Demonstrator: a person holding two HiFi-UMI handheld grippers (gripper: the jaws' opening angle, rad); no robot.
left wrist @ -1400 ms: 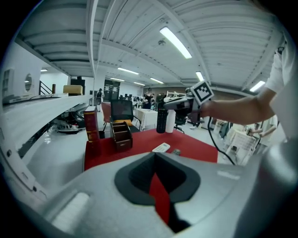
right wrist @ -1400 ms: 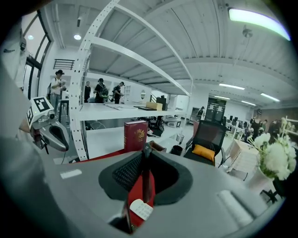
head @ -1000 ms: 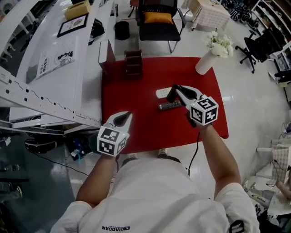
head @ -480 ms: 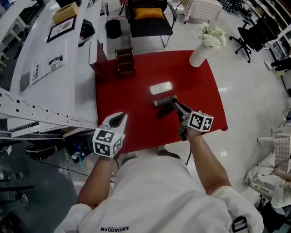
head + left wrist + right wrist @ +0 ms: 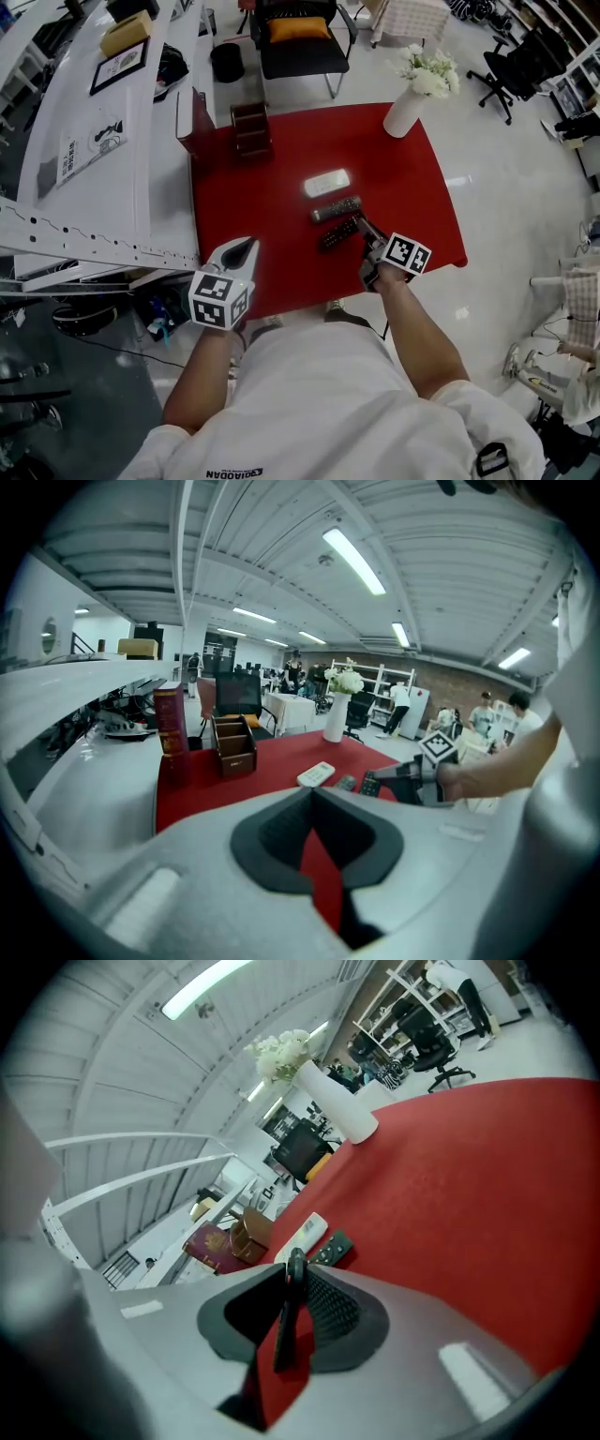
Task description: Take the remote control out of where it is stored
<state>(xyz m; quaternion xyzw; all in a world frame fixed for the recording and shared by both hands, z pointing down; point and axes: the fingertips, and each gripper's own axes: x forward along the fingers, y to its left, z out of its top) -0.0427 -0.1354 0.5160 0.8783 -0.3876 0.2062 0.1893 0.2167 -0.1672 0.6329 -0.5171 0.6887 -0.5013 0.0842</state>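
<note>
Head view: the black remote control [image 5: 339,233] lies on the red table [image 5: 253,234], well apart from the brown storage box [image 5: 251,127]. Its near end is pinched by the right hand-held gripper [image 5: 364,228], whose jaws have just been easing apart. It is likely light, stiff and slick, so grip its narrow sides. A dark remote [image 5: 336,208] and a white remote [image 5: 326,183] crowd just beyond. The left hand-held gripper [image 5: 242,250] is closed and empty.

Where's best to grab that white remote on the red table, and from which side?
Grip the white remote across its short width, near mid-length, coming straight down. It lies flat on the red table, long and slim, so its long sides offer parallel faces; a dark remote close beside it probably crowds a sideways approach.
</note>
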